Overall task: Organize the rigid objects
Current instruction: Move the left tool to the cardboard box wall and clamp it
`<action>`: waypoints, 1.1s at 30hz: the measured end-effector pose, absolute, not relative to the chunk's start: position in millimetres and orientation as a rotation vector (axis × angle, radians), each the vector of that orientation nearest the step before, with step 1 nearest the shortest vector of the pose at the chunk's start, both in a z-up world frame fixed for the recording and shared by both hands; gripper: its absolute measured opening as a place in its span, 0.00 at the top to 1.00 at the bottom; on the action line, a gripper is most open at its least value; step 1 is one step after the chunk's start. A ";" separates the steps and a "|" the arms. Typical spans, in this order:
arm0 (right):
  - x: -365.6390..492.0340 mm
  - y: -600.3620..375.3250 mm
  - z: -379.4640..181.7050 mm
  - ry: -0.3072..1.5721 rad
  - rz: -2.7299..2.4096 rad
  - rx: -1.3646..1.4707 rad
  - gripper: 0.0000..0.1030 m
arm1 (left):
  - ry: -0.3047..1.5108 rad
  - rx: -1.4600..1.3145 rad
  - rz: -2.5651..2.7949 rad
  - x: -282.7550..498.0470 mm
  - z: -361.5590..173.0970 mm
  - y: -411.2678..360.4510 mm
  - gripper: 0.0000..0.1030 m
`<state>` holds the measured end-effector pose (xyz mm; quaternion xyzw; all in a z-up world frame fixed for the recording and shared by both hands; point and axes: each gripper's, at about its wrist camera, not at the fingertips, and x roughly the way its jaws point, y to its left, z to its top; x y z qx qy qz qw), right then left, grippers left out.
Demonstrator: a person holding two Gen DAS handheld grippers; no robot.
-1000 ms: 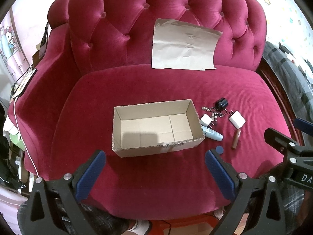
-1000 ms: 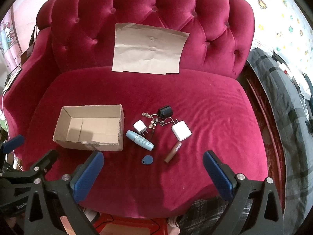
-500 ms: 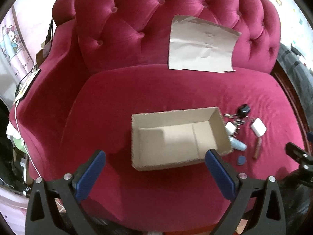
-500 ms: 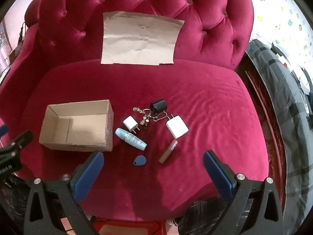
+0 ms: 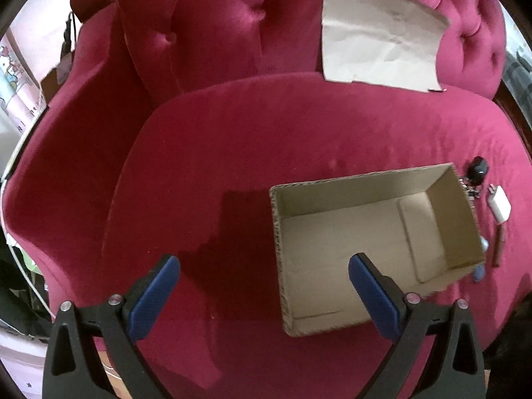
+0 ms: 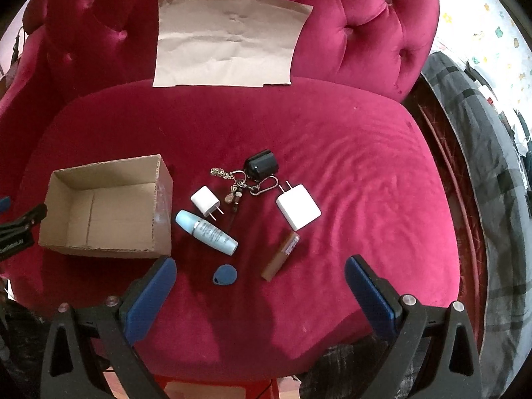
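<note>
An open, empty cardboard box point(image 6: 99, 212) point(image 5: 375, 242) sits on the red velvet seat. To its right lie a small white charger point(image 6: 205, 200), a pale blue tube point(image 6: 206, 232), a black key fob with keyring point(image 6: 260, 167), a large white charger point(image 6: 298, 206), a brown stick point(image 6: 281, 255) and a blue tag point(image 6: 225, 274). My right gripper point(image 6: 261, 286) hangs open just in front of the blue tag and the brown stick. My left gripper point(image 5: 264, 284) is open over the box's near left corner, its right finger above the box floor.
A creased brown paper sheet point(image 6: 229, 38) leans against the tufted backrest point(image 6: 365, 23). A dark plaid blanket point(image 6: 492, 199) lies off the seat's right side. The seat's front edge curves down just under both grippers.
My left gripper has moved left and closer to the box, which now fills the right of its view. My right gripper has come forward toward the small items.
</note>
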<state>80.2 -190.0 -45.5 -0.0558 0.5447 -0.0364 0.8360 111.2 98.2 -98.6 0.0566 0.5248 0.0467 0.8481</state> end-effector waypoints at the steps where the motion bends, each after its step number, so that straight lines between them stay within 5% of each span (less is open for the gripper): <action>1: 82.2 -190.0 -48.5 1.156 -0.080 -0.121 0.00 | 1.112 0.116 0.101 113.2 -102.9 101.2 0.00; 10: 96.4 -189.0 -75.3 1.218 -0.098 -0.144 0.00 | 1.203 0.074 0.141 129.2 -144.1 127.0 0.05; 12: 98.6 -189.6 -79.9 1.226 -0.104 -0.146 0.00 | 1.221 0.055 0.140 130.2 -150.9 131.6 0.19; 16: 103.0 -192.4 -89.0 1.243 -0.116 -0.144 0.00 | 1.255 0.024 0.111 130.5 -161.2 132.9 0.30; 24: 105.9 -202.5 -103.1 1.269 -0.147 -0.140 0.00 | 1.258 -0.006 -0.042 126.1 -169.3 119.2 0.95; 33: 105.3 -213.4 -107.2 1.277 -0.153 -0.105 0.00 | 1.256 0.022 -0.040 135.0 -173.2 110.0 0.95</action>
